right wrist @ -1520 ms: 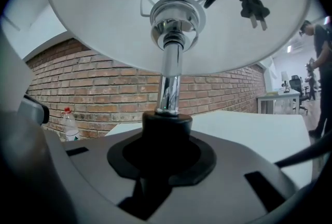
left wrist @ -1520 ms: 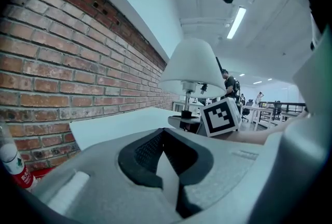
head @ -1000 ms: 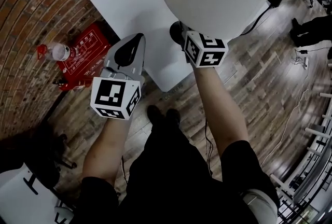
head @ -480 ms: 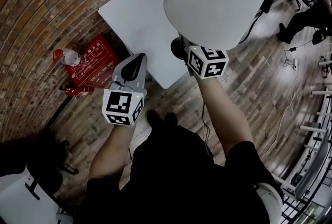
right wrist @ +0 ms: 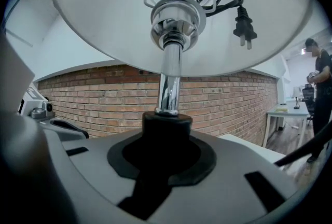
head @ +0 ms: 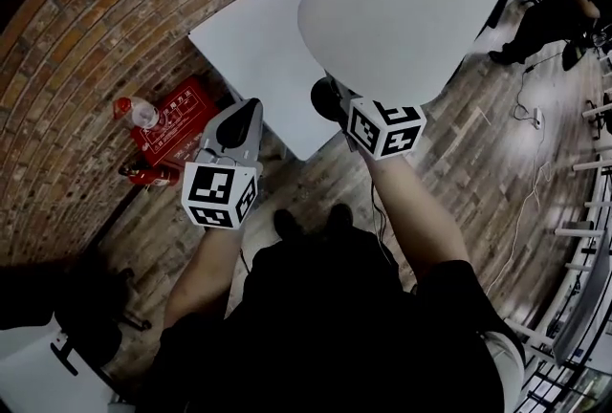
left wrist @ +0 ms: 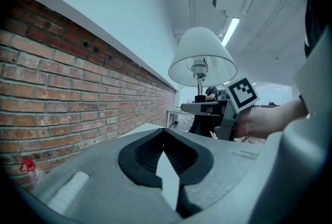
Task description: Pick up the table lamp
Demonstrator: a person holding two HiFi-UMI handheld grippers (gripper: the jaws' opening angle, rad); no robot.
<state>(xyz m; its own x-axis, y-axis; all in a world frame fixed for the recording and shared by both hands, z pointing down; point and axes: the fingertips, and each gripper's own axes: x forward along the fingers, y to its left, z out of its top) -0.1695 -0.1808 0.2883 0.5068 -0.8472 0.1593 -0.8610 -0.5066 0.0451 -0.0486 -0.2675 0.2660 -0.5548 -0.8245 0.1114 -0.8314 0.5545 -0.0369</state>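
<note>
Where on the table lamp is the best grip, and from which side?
The black neck of the table lamp, just below the chrome stem, approached level from the side, under the shade. The wide shade blocks any grip from above; the neck is narrow and round, and the right gripper is shut on it there.
</note>
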